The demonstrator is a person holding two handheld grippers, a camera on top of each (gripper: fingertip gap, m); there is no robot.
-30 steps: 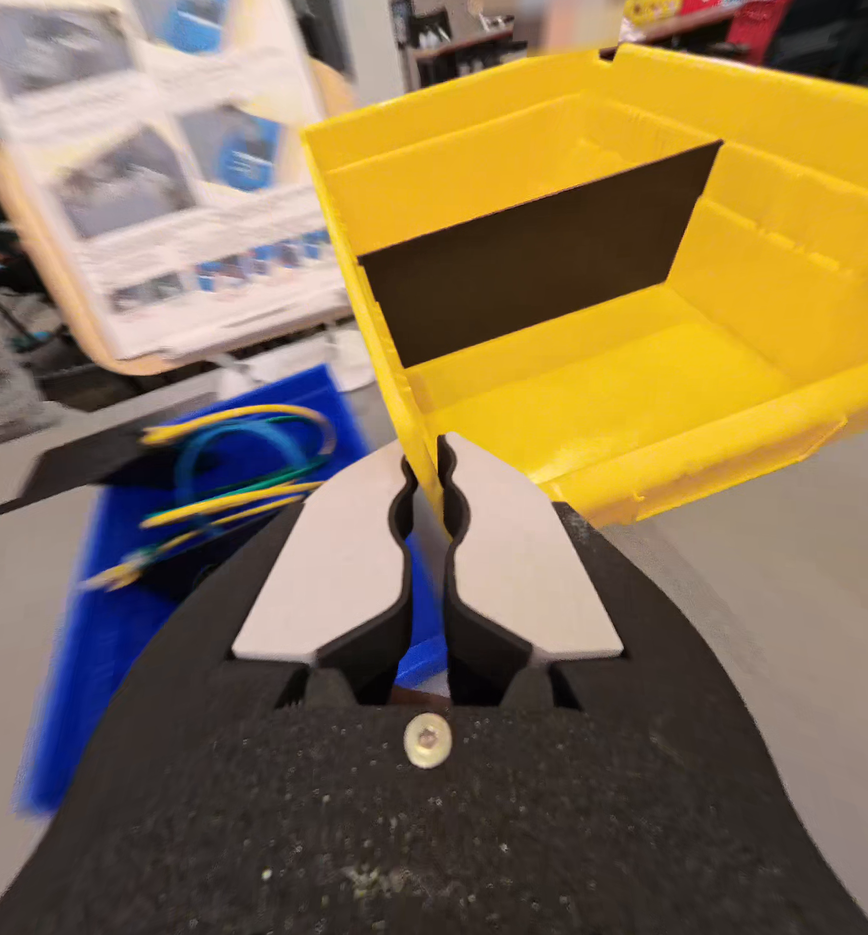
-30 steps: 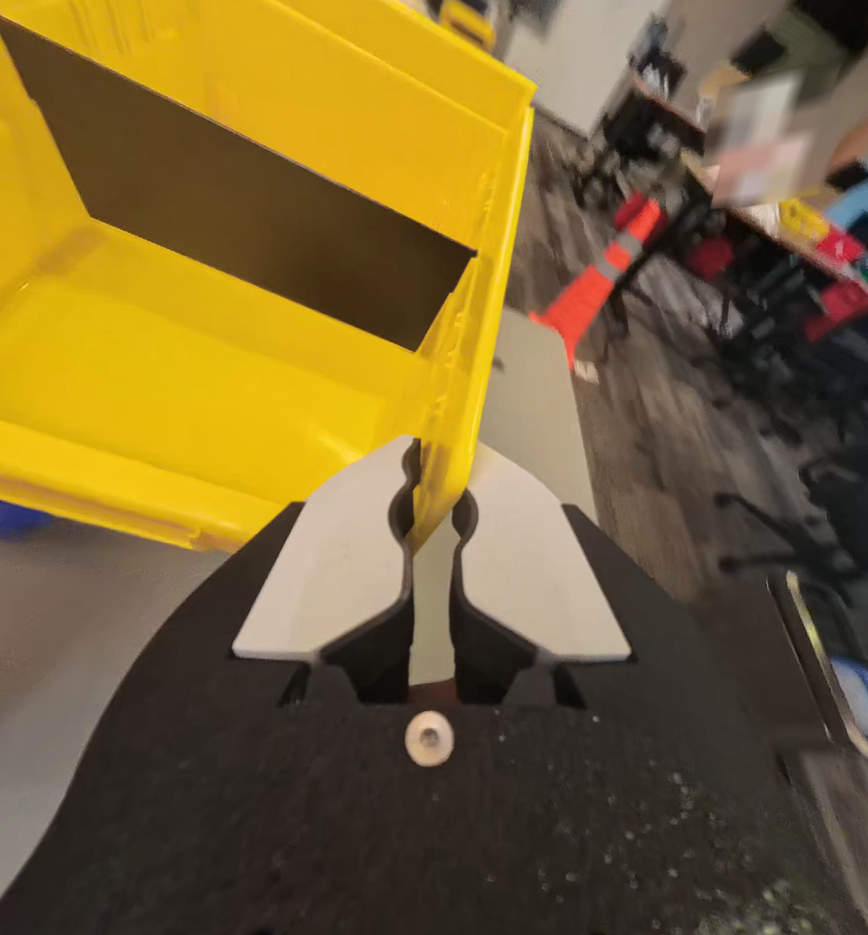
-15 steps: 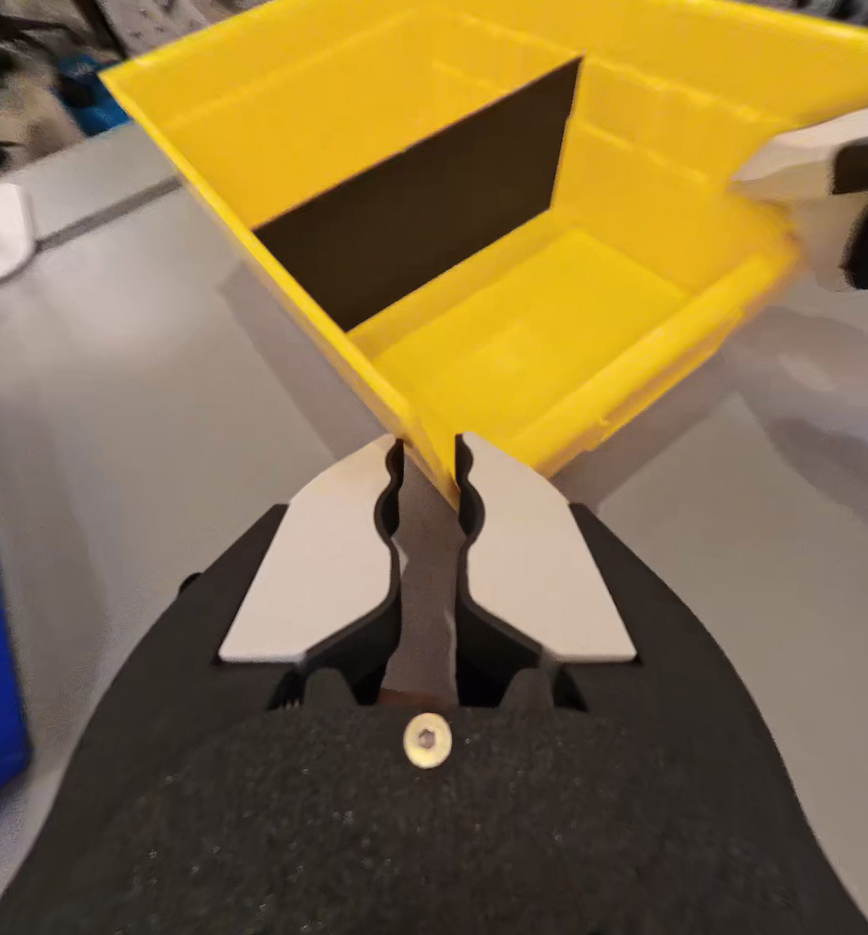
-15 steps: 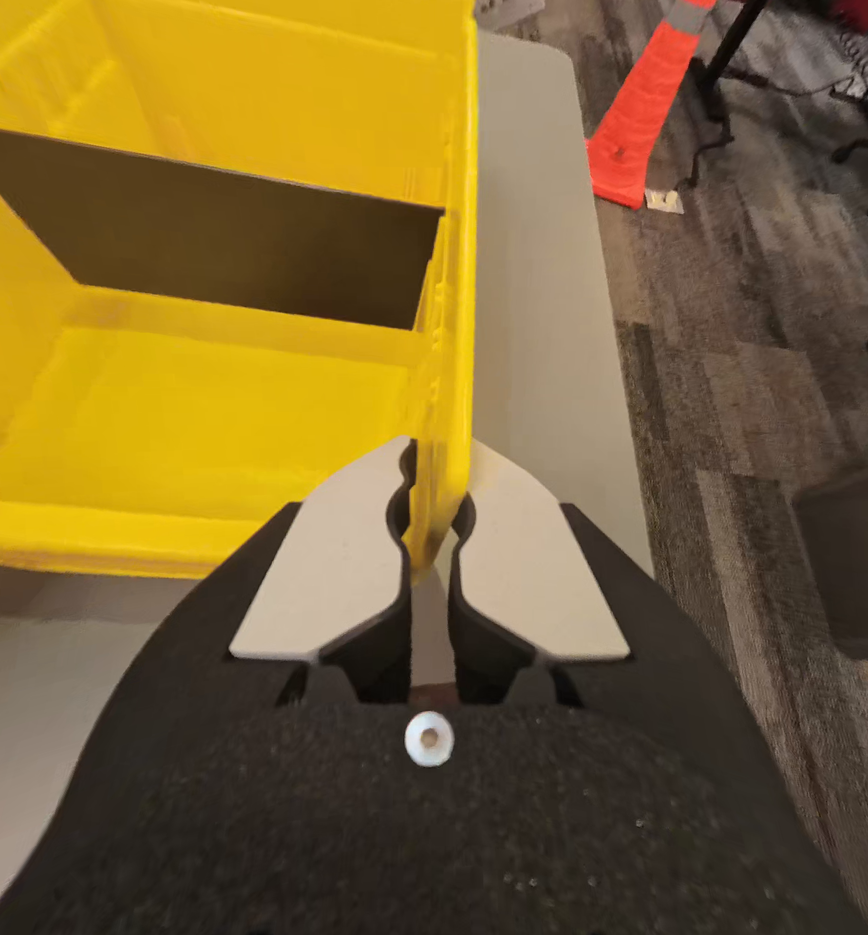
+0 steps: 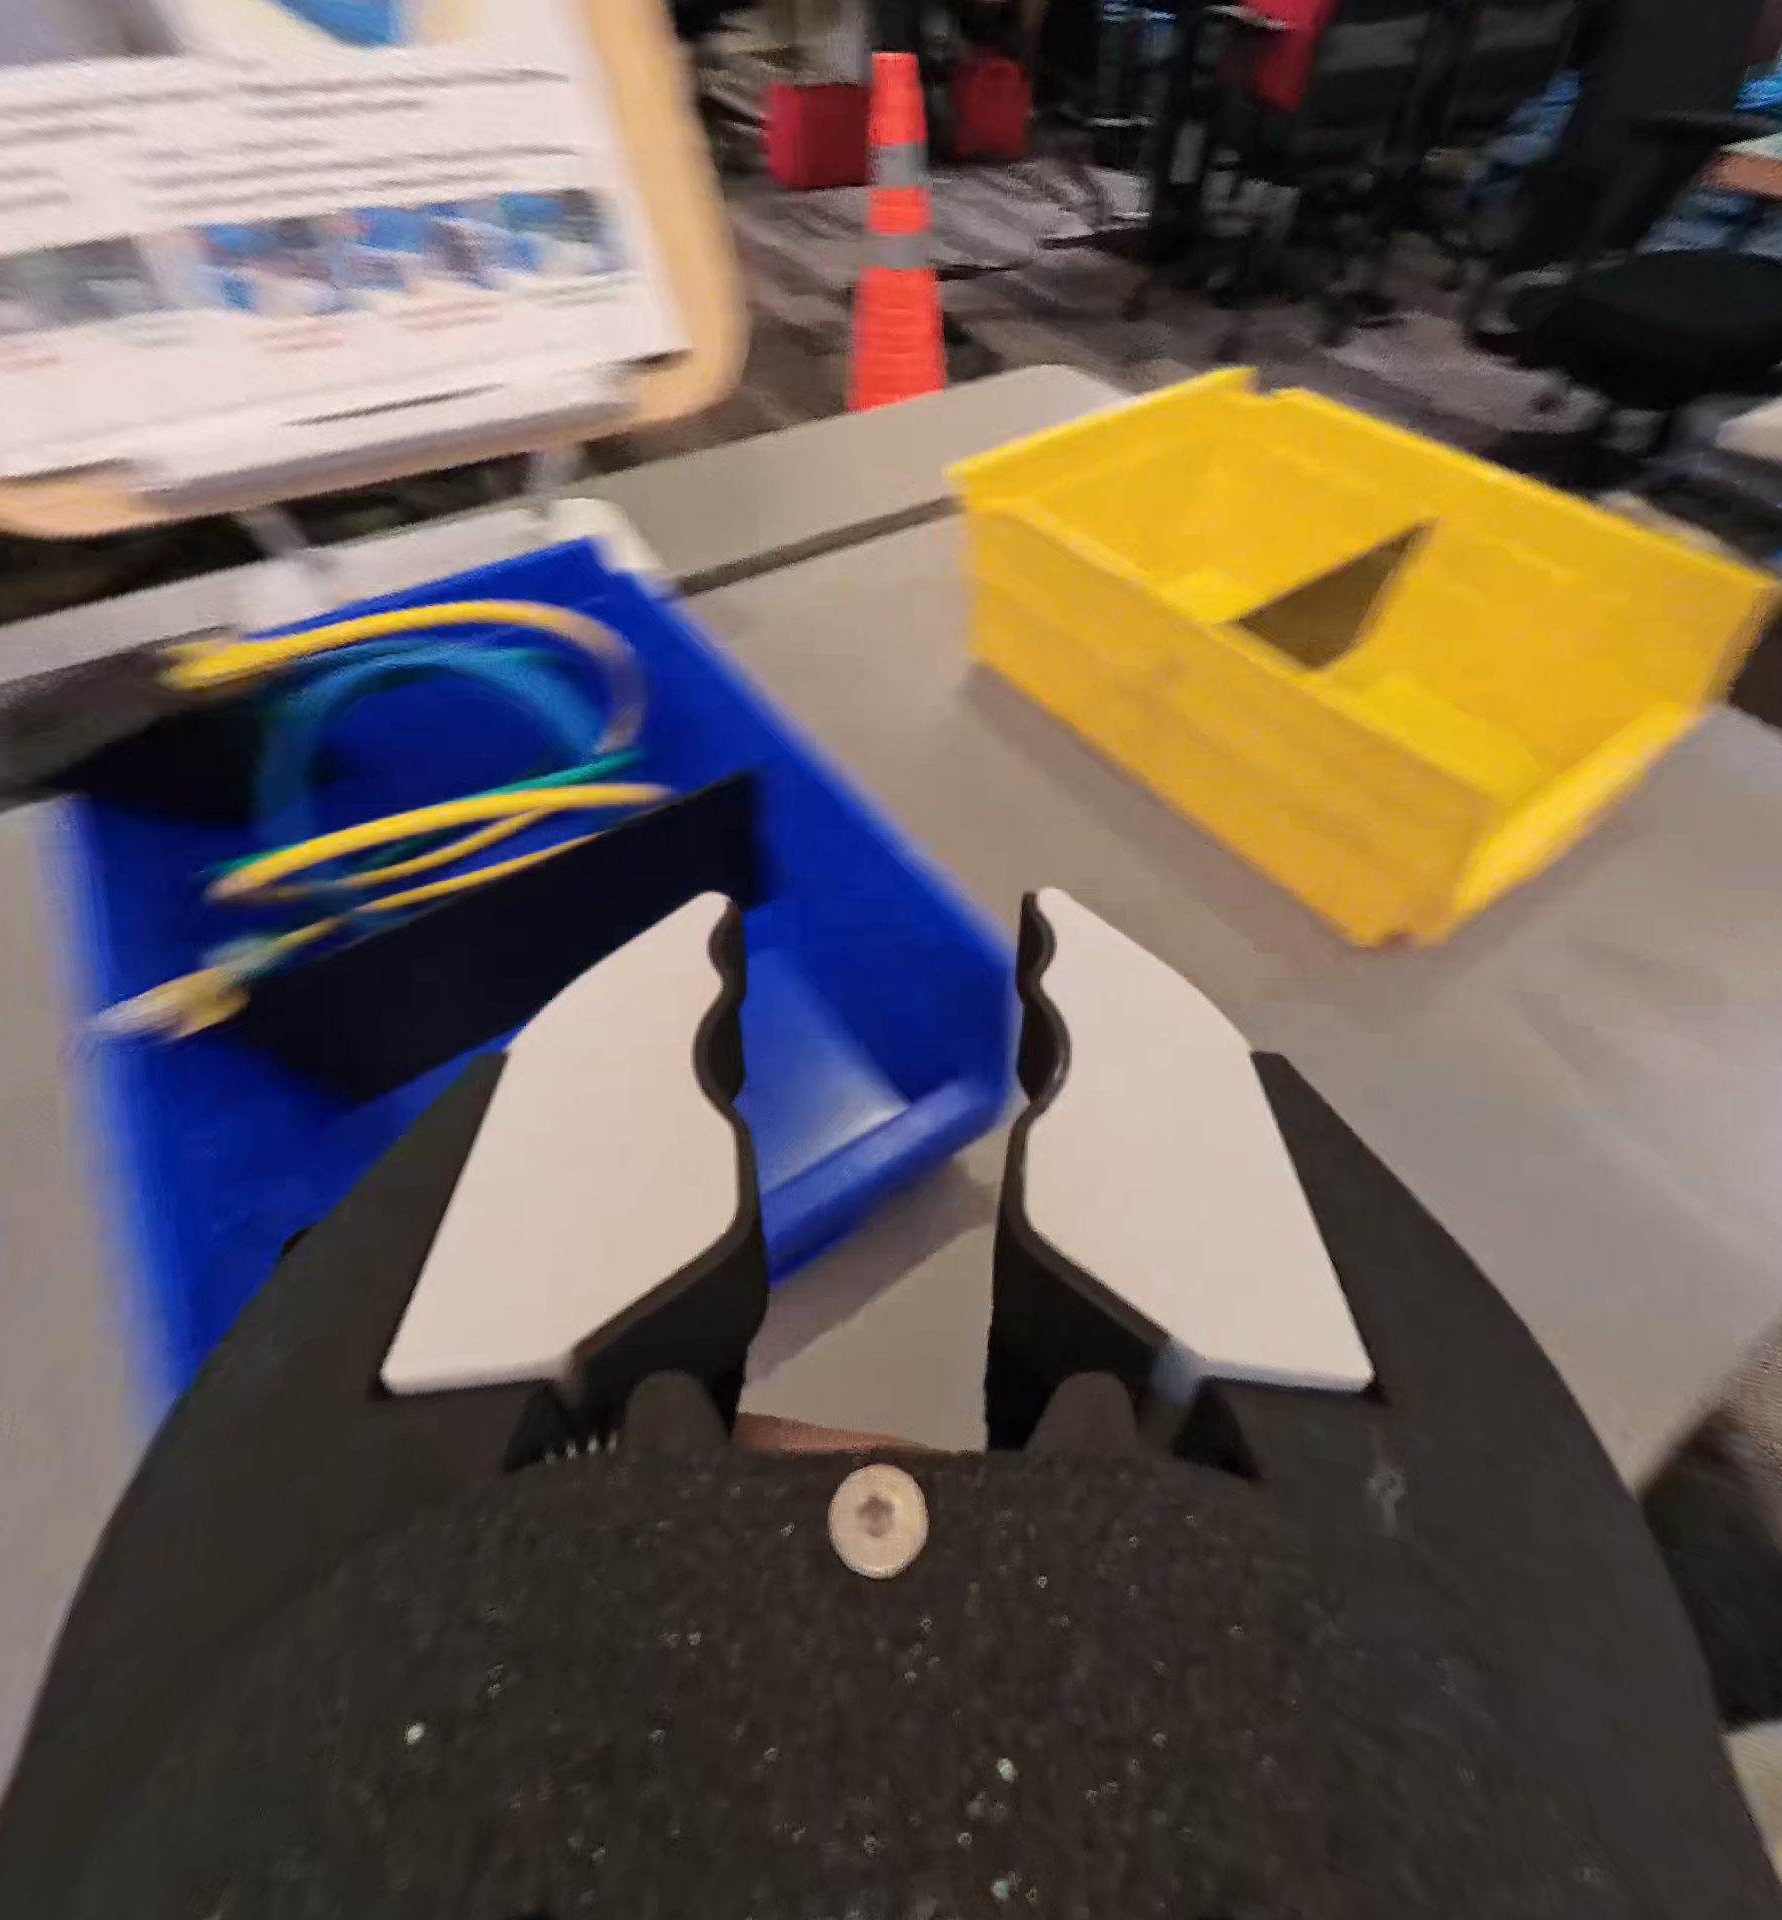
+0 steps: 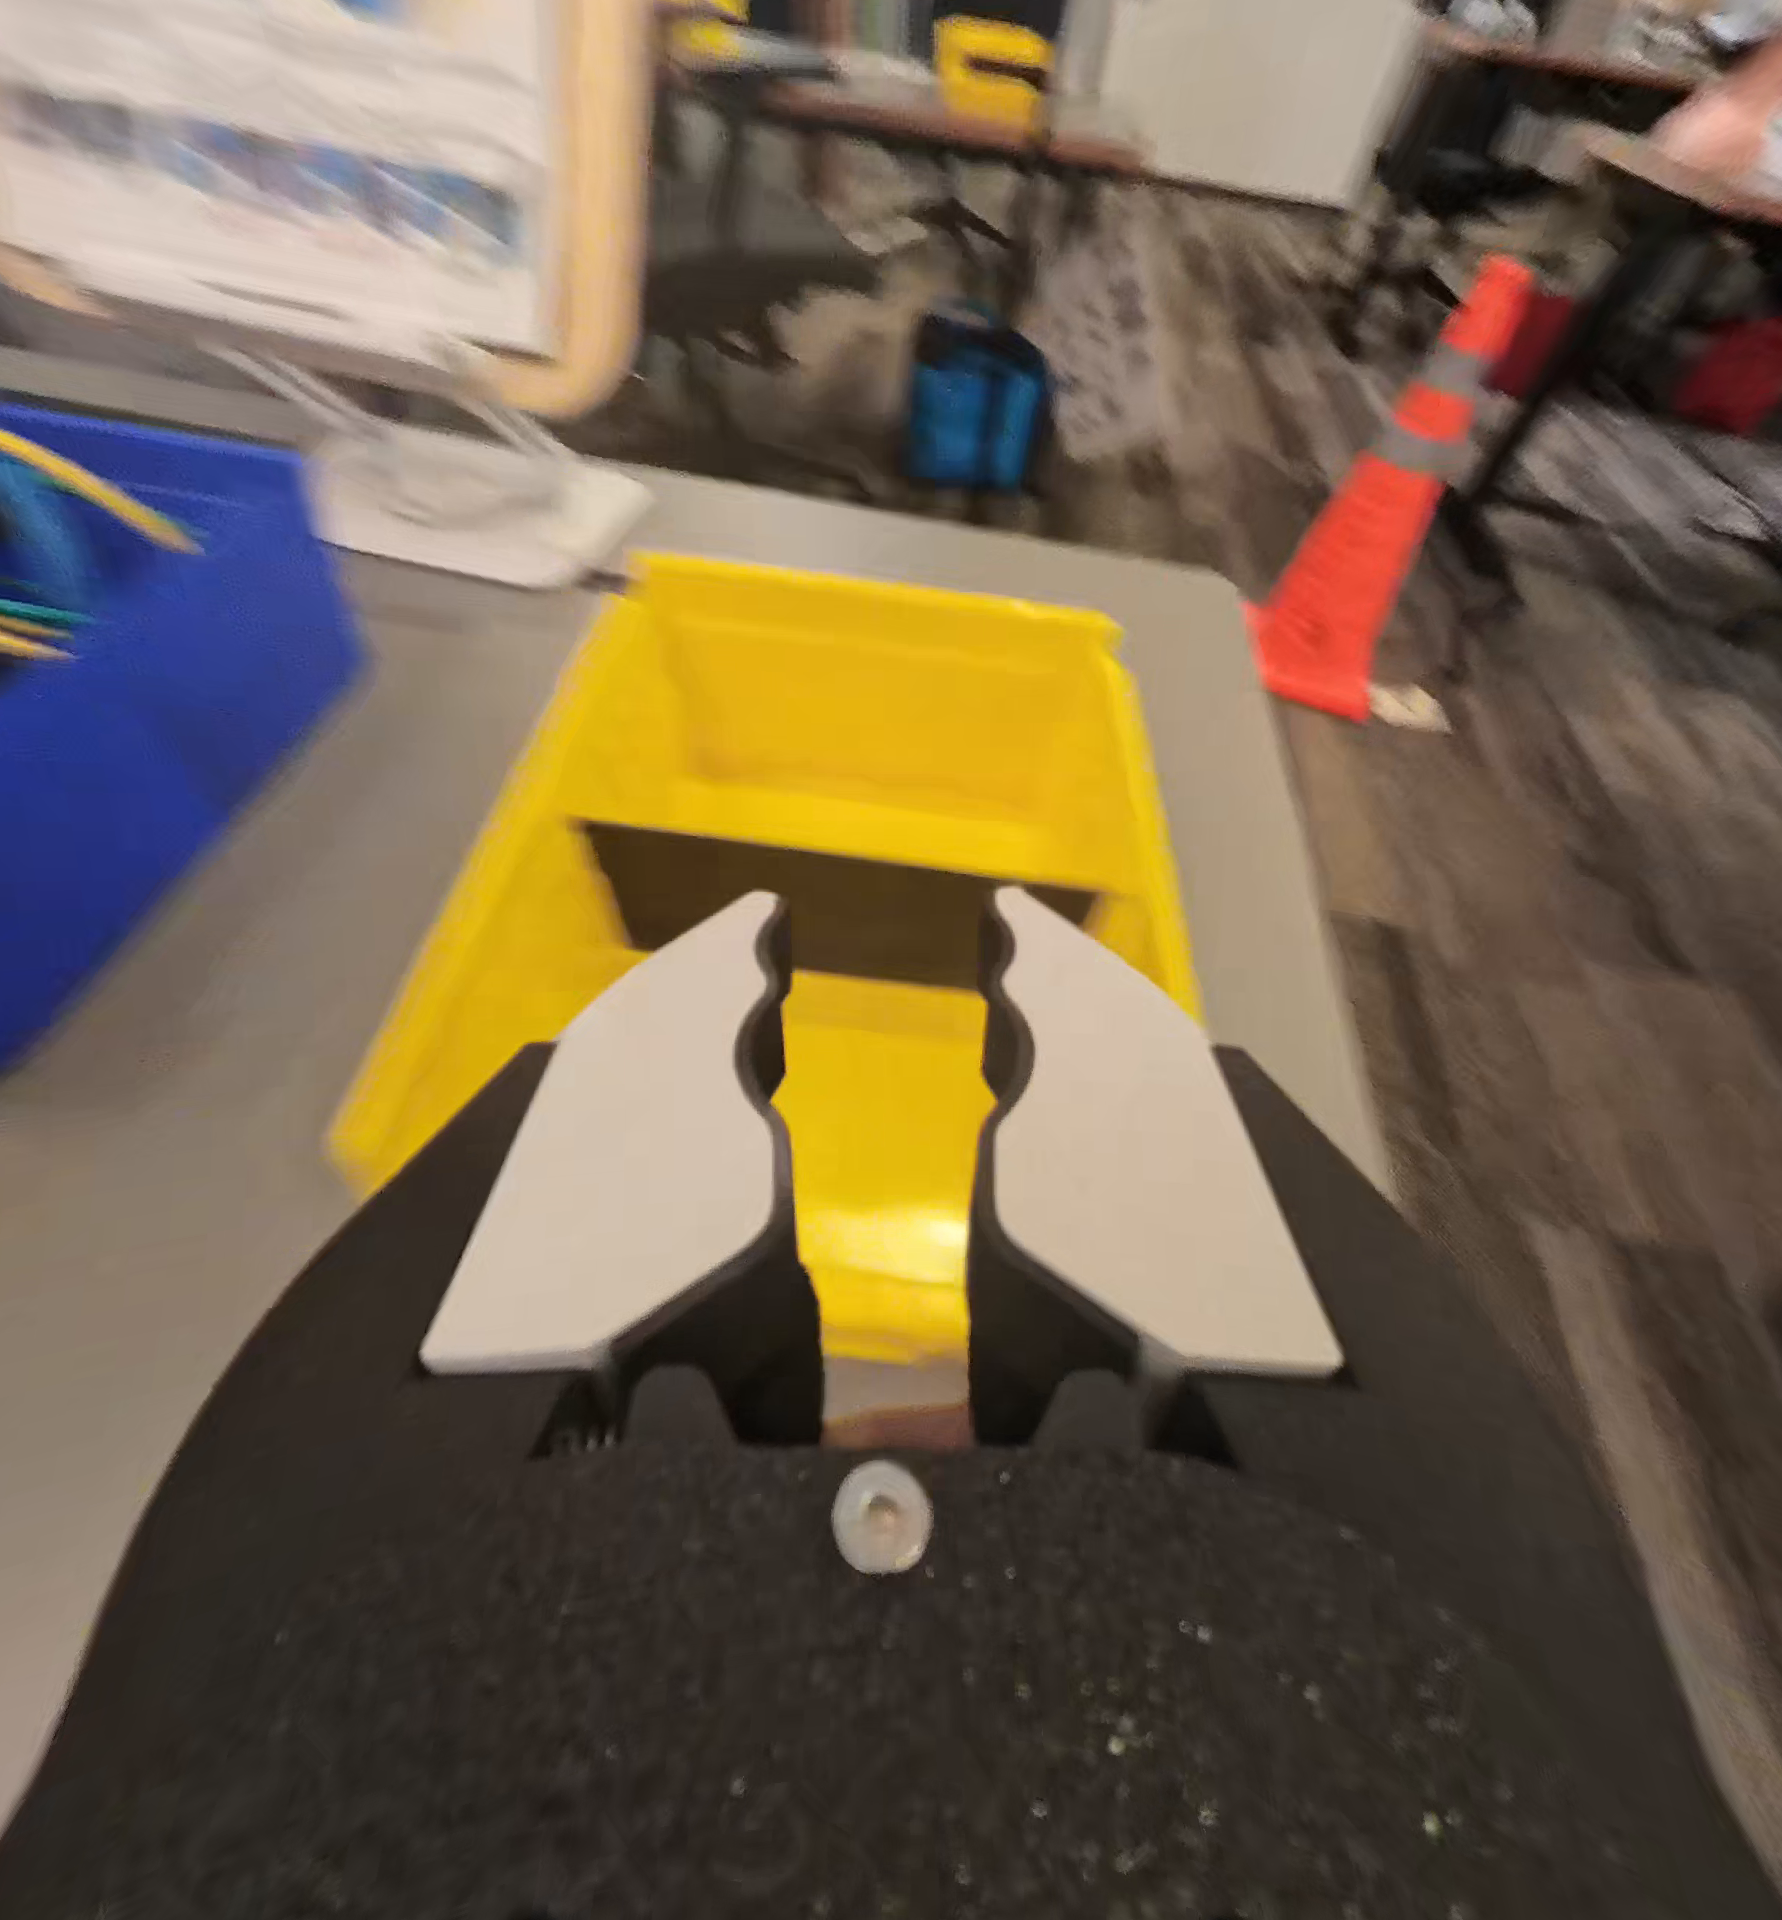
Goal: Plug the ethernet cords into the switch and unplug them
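1. We judge the plugging not yet begun: our left tool (image 5: 874, 925) and right tool (image 6: 885, 914) are both released, gripping nothing.
2. The yellow, blue and green ethernet cords (image 5: 419, 790) lie in the blue plastic bin (image 5: 866, 997) by the grey desk's (image 5: 1489, 1122) far edge; next we reach there.
3. Only the right view looks straight into the yellow plastic bin (image 6: 897, 717) with its dark divider; we cannot make out the switch.

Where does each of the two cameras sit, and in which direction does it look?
Left wrist view: sits on the left hand-held gripper, looks along its open fingers, over the blue bin with cables, yellow bin to the right.
Right wrist view: sits on the right hand-held gripper, looks along its open fingers, into the yellow bin.
Both show the grey table, both bins, the poster board and the orange cone.
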